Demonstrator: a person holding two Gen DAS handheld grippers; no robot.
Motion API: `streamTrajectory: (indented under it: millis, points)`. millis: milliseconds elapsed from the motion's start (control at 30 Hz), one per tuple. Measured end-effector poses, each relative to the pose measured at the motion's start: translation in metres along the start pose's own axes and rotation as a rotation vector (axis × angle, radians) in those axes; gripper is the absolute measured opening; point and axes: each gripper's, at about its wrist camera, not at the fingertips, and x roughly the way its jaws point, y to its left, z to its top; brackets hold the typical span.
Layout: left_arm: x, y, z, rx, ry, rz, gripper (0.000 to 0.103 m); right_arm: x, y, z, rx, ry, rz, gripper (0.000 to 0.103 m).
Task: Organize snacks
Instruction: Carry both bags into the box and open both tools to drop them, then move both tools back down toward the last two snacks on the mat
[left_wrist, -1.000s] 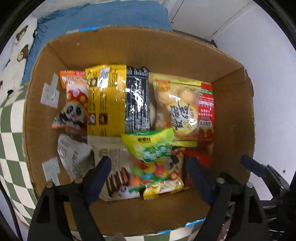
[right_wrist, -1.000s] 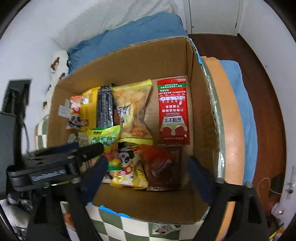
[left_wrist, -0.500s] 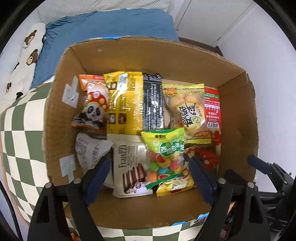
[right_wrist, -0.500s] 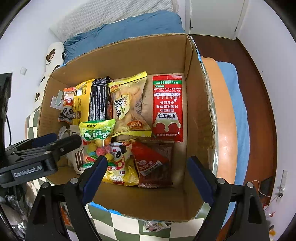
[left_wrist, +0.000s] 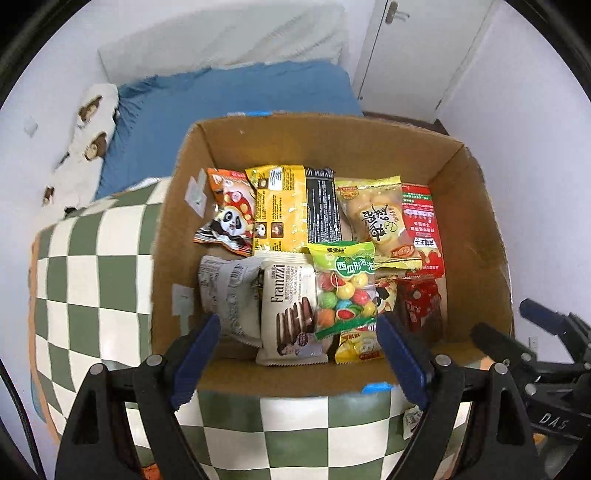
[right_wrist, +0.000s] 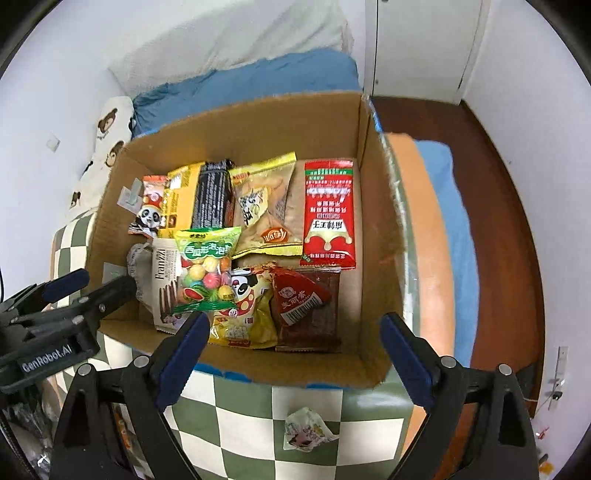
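Observation:
An open cardboard box (left_wrist: 476, 236) (right_wrist: 380, 229) holds several snack packets: a green bag of coloured gum balls (left_wrist: 343, 291) (right_wrist: 207, 269), a Franzzi biscuit pack (left_wrist: 288, 314), a yellow-and-black pack (left_wrist: 291, 206), a panda bag (left_wrist: 229, 214), a red sachet (right_wrist: 328, 214) and a dark red packet (right_wrist: 306, 306). My left gripper (left_wrist: 299, 350) is open and empty above the box's near edge. My right gripper (right_wrist: 295, 347) is open and empty above the near wall. A small wrapped snack (right_wrist: 306, 430) lies on the checked cloth in front of the box.
The box stands on a green-and-white checked cloth (left_wrist: 92, 295) (right_wrist: 258, 424). A blue bed cover (left_wrist: 236, 92) and a bear-print pillow (left_wrist: 88, 140) lie behind. The other gripper shows at the right of the left wrist view (left_wrist: 546, 350). A white door (right_wrist: 424, 44) is at the back.
Both grippers have pulled back and up from the box, so more of the checked cloth and room shows. Both stay open and empty. The snacks have not moved.

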Motion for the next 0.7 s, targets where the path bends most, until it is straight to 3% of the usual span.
streamTrajectory:
  millis: [233, 700]
  points:
    - [-0.046, -0.004, -0.035, 0.012, -0.155, 0.036, 0.086, -0.045, 0.007, -0.026, -0.025, -0.121, -0.017, 0.095]
    - [-0.110, -0.016, -0.086, 0.033, -0.314, 0.038, 0.086, -0.108, 0.012, -0.085, -0.018, -0.256, 0.022, 0.096]
